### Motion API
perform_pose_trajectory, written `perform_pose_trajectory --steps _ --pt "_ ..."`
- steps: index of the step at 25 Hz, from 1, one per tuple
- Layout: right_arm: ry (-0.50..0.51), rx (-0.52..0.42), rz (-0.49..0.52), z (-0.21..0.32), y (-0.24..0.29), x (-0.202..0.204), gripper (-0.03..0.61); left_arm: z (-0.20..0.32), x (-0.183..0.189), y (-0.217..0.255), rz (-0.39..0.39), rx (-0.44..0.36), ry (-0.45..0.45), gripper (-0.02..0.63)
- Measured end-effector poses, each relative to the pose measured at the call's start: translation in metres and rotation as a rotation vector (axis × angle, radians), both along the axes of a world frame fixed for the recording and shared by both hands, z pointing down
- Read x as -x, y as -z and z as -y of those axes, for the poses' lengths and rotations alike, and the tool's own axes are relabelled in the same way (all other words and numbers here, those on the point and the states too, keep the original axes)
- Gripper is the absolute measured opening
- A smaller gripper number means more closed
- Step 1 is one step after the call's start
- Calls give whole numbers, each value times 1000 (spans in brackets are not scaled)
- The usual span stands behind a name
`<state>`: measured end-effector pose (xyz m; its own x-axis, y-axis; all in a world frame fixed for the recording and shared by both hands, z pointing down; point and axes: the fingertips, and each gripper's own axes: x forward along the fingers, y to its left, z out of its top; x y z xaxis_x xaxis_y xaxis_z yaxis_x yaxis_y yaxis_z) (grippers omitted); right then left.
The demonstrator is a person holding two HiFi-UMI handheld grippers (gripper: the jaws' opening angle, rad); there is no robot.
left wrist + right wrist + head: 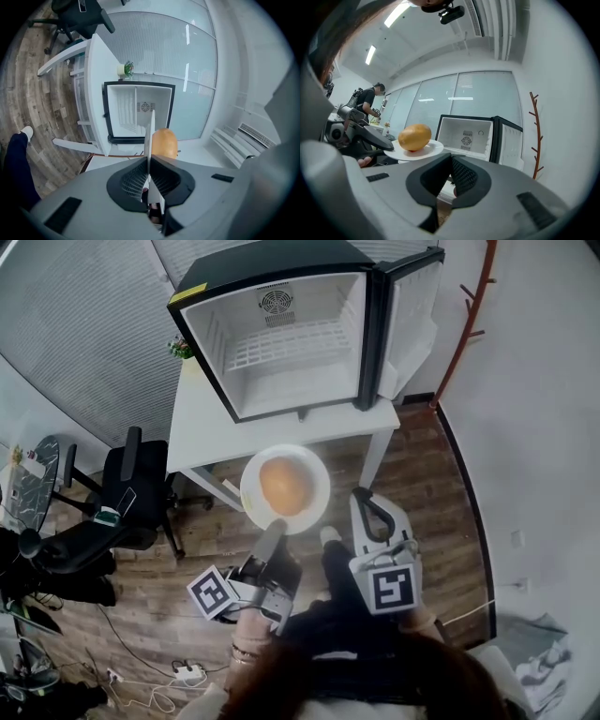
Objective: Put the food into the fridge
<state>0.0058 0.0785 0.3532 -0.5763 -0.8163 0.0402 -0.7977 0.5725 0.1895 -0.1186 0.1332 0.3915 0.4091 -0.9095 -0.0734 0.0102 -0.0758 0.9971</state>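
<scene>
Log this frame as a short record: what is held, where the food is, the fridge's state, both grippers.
left gripper: shut on the rim of the white plate
food: one rounded orange-yellow item, lying on the plate
right gripper: jaws together, nothing between them, beside the plate
fridge: stands on the white table, door open, wire shelf bare, no food seen inside
task stage: food not yet in the fridge; plate held in the air in front of it
</scene>
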Motion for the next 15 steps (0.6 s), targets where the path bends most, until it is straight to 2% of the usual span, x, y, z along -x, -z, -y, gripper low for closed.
perform_pose_trajectory --steps 15 --pt "-5 4 -2 53 1 16 0 57 14 4 -14 -2 -14 15"
